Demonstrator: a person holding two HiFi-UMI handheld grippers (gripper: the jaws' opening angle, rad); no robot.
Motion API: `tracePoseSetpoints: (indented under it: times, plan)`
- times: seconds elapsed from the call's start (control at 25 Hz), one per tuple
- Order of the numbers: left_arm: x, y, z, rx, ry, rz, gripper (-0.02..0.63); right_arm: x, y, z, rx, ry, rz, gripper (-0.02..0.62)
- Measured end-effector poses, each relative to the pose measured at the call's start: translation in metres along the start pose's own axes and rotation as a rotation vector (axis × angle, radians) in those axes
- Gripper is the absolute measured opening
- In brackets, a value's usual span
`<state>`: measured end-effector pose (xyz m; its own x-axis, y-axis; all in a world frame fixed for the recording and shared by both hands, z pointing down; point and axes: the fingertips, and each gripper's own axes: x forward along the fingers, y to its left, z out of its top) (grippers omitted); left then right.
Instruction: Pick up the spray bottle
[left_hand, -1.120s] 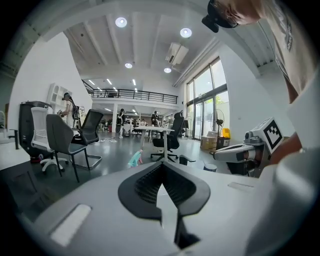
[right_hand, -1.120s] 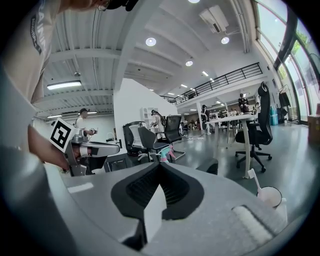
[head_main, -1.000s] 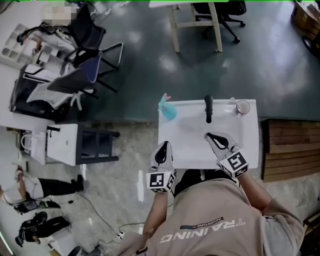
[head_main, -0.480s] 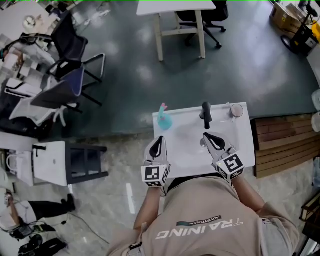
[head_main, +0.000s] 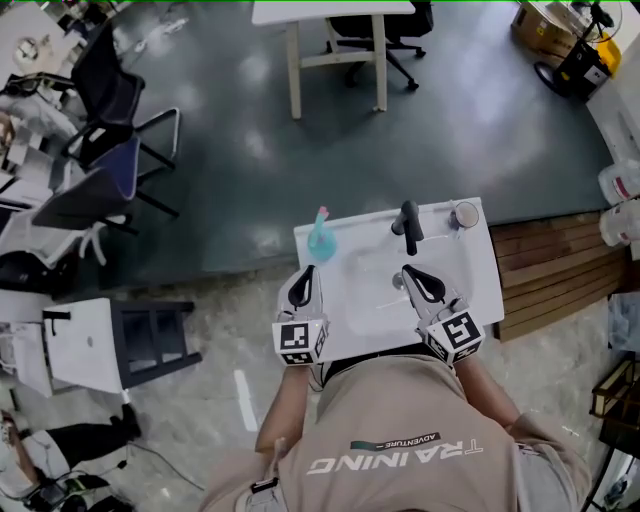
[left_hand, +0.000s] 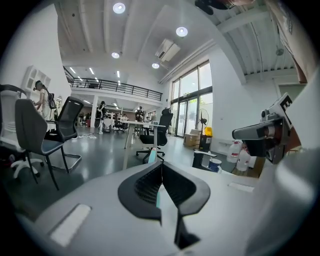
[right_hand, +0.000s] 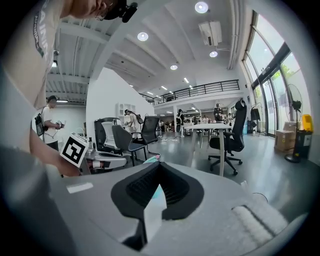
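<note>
White desk (head_main: 480, 290) with a sunken basin (head_main: 375, 290), person standing at its near edge, beige shirt. Spray bottle (head_main: 321, 240) is on the desk's far left corner, teal body with a pink head. It stands upright, long axis vertical, head on top. Can't tell which way the nozzle faces.

Left claw (head_main: 305, 275) is clenched, pads together, nothing in them. It sits over the desk's left edge, near side of the bottle, aimed at it but apart from it. In the left gripper view the bottle's top peeks just above the closed tips.

Right claw (head_main: 410, 274) also clenched and holding nothing, over the basin's right side, just on the near side of the black faucet (head_main: 408, 225). Right gripper view shows a teal sliver past the tips, and the other gripper's marker cube off to the left.

The faucet stands at the back of the desk, right of the bottle and well apart from it. A round cup (head_main: 464, 214) is on the far right corner, beyond the faucet.

Around: wooden planks (head_main: 560, 265) right of the desk, white jugs (head_main: 620, 185) past them, white cabinet (head_main: 90, 345) on the left, office chairs (head_main: 100, 90) far left, a white table (head_main: 330, 20) across the dark floor.
</note>
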<state>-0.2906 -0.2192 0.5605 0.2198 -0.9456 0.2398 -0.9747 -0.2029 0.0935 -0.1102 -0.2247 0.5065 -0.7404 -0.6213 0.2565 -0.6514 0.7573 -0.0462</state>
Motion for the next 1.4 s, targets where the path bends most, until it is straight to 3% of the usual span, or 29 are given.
tracePoseSetpoints:
  times: [0.32, 0.76, 1.4]
  plan:
    - [0.022, 0.008, -0.006, 0.0, 0.051, -0.014, 0.052, 0.002, -0.011, -0.006, 0.027, 0.008, -0.012, 0.003]
    - [0.064, 0.02, -0.027, 0.003, 0.145, -0.016, 0.204, 0.014, -0.031, -0.019, 0.063, 0.016, 0.015, 0.003]
    - [0.106, 0.027, -0.049, 0.036, 0.194, -0.025, 0.21, 0.014, -0.049, -0.036, 0.096, 0.057, -0.004, 0.003]
